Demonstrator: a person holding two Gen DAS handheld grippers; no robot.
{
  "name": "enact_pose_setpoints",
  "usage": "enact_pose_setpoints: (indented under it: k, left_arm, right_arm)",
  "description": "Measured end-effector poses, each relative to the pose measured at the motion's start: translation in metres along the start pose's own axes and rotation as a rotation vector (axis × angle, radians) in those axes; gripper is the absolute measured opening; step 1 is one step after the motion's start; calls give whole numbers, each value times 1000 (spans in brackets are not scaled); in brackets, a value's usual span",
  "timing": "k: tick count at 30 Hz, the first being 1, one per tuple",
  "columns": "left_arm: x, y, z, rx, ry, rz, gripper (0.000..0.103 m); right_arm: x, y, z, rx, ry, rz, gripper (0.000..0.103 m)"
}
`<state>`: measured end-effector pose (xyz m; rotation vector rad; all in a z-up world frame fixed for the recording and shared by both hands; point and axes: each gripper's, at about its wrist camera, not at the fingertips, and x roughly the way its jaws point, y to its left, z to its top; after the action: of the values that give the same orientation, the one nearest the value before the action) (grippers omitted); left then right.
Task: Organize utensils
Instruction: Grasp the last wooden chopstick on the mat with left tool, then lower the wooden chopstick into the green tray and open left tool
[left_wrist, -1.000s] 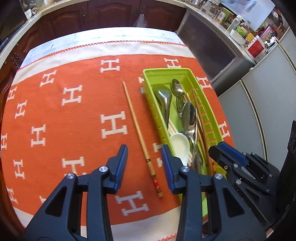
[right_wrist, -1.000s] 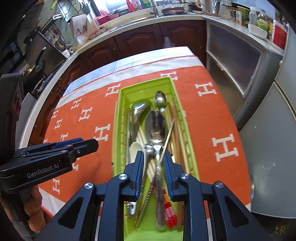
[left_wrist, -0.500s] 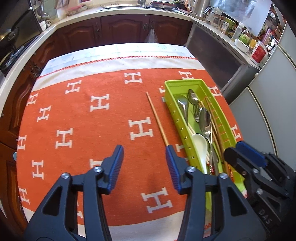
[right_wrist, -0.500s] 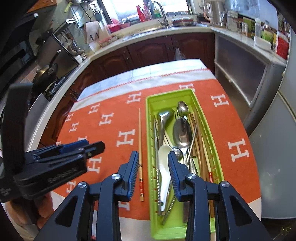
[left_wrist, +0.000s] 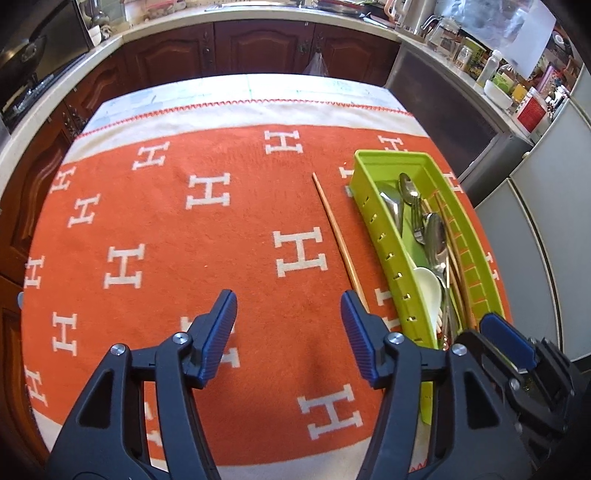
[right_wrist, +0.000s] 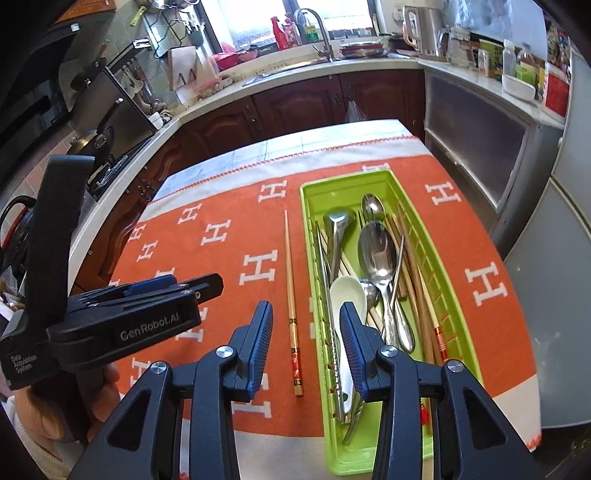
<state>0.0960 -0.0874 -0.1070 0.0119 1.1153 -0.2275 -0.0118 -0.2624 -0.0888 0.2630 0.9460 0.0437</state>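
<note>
Left gripper (left_wrist: 288, 325) has its jaws spread wide with nothing between them, just bare orange cloth (left_wrist: 166, 229) underneath. They've just been opening; a second ago they were much closer together and straddling the painted end of the chopstick (left_wrist: 338, 236). That chopstick now sits off to the right of the right-hand pad, so the gripper has slid left and back from it.

Right gripper (right_wrist: 306, 332) is partly open, holding nothing, and its jaws have been opening too. A second ago they were narrow and right over the spoon handles inside the tray; now it's pulled back and shifted left, so the lone chopstick on the cloth shows in the gap between the pads, and the right pad sits in front of the white spoon (right_wrist: 347, 295).

The green tray (right_wrist: 461, 332) is on the right side of the cloth, long way running away from the camera, packed with metal spoons (right_wrist: 378, 251), a fork, more chopsticks. The loose chopstick lies just beside its left wall, parallel, not touching as far as I can see.

Around the table: dark wood cabinets (right_wrist: 295, 107), a sink with tap (right_wrist: 317, 29), and a fridge (right_wrist: 554, 277) on the right. The left gripper's black body blocks the lower left of the right view.
</note>
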Motion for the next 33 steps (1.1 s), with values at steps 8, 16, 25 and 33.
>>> enact_pose_setpoints:
  k: [8,16,25,33]
  left_arm:
    - [41,-25,8,35,48,-32,55]
    - [74,-57,9,112,89,1,55]
    - [84,-67,9,155,103,60,8]
    - [70,-38,0,38,151,-1,4]
  right_arm:
    - [8,-9,-6,-11,-30,-33,38]
    - [14,-23,-5,-4,-42,-59,38]
    - [24,-39,-7,36,-30,-52,38]
    - [24,-50,-9,64,-37,-40,38]
